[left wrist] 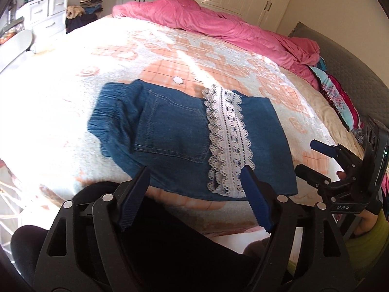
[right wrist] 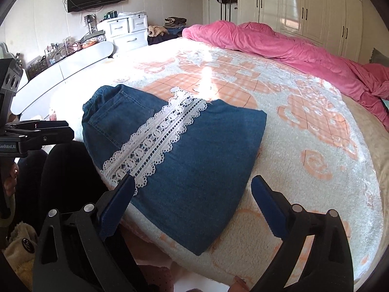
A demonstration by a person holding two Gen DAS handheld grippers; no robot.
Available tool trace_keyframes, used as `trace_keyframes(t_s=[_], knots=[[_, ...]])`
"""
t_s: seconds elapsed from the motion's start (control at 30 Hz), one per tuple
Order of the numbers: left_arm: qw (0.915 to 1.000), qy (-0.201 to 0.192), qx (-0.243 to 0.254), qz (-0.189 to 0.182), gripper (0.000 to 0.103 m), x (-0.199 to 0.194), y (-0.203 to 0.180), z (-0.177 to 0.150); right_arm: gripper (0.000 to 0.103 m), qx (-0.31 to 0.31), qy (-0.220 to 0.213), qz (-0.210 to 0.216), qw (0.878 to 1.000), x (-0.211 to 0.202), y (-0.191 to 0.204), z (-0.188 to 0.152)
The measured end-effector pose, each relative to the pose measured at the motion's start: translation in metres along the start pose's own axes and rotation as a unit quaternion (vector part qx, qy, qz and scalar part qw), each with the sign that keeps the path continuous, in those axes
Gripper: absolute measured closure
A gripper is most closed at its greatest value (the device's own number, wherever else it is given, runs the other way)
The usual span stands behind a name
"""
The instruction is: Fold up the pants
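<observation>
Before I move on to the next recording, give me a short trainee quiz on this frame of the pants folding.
1. True or false: the denim pants lie folded on the bed, with nothing between the fingers of either gripper.
2. Multiple choice: what runs across the pants as a pale strip? A) a leather belt B) a white lace band C) a zip
3. Fill in: the bedding heaped along the far side of the bed is coloured ____.

Key
1. True: the left gripper and the right gripper both stand open, clear of the cloth.
2. B
3. Pink: the pink quilt.
</observation>
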State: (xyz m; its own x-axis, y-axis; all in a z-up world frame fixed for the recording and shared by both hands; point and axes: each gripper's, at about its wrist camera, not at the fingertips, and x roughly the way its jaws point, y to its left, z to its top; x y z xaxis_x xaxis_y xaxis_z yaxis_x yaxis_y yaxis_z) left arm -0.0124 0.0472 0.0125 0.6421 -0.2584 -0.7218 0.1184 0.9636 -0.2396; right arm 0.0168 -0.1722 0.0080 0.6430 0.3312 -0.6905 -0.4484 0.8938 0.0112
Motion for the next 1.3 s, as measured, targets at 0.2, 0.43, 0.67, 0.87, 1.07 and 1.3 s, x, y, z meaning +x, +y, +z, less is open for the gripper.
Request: trace_keyframes(t_s=[0.2,0.43,0.67,0.87,1.07,1.3], knots=[[0.9992,-0.019,-0.021,0.027,0.018,-0.014,0.022,0.003,0.007,-0.012,-0.01,0.0,1.0,0.0,0.005,0.017],[0.9965,-0.033,-0.06,0.046,0.016,-0.022,0.06,0.003,0.007,-0.032,-0.023,0.009,0.999,0.007,0.015,0.043],[0.9928,-0.035,-0.103,0.049,0.016,-0.013,0.094,0.0,0.007,-0.049,-0.015,0.047,0.998,0.036,0.029,0.079],[0.9903,-0.019,-0.137,0.02,0.022,0.007,0.109,0.0,0.007,-0.067,0.016,0.098,0.993,0.075,0.046,0.118],[0.9879,0.016,-0.148,-0.042,0.054,0.034,0.104,0.007,0.007,-0.106,0.058,0.155,0.98,0.117,0.079,0.151],[0.9832,0.042,-0.169,-0.055,0.061,0.066,0.109,0.004,0.007,-0.165,0.113,0.209,0.957,0.168,0.124,0.17]])
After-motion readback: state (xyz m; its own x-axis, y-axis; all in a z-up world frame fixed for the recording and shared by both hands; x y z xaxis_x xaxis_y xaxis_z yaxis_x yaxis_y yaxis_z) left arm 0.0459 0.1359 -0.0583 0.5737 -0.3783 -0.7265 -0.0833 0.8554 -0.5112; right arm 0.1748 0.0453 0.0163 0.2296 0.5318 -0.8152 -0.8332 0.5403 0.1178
